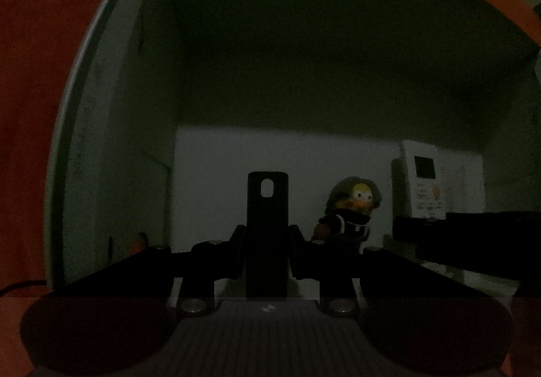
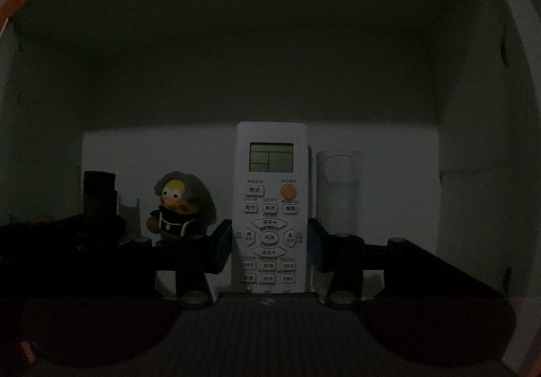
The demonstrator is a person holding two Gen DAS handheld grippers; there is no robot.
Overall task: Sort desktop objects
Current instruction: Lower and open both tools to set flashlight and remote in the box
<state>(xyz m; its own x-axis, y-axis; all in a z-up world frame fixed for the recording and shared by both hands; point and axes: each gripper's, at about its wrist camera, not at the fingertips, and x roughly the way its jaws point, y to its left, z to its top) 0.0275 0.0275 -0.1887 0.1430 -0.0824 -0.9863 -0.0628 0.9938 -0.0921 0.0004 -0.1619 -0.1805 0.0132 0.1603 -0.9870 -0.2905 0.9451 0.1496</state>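
Both wrist views look down into a dim, white-walled box (image 2: pixel 473 140) set on an orange surface (image 1: pixel 33 73).

Right wrist view: a white air-conditioner remote (image 2: pixel 270 208) stands in the centre of the frame. It has a small grey display near its top, one round orange button at upper right of the keypad, and rows of white keys with printed characters below. The right gripper (image 2: pixel 269 247) pinches it: blue-padded fingers (image 2: pixel 221 248) press against both long edges at about the level of the round direction keys. The remote's long axis runs vertically in the frame, along the fingers, display end farthest from the camera and pointing to the box floor. Its face is turned towards the camera.

To the left of the remote, lower-left centre of the frame, sits a duck figurine (image 2: pixel 182 204): yellow face, large white eyes, orange bill, grey hood, dark jacket. It is near the remote; contact cannot be judged. To the right of the remote, a pale translucent cylinder-like object (image 2: pixel 338 187) is visible; its identity is unclear.

Left wrist view: the left gripper (image 1: pixel 267 242) holds a flat black bar (image 1: pixel 267 204) with an oblong hole near its far end. The fingers are closed narrowly on its lower part. The bar's long axis is vertical in the frame, hole end away from the camera. The figurine shows just right of the bar, the remote farther right, and part of the right gripper's dark body enters from the right edge.
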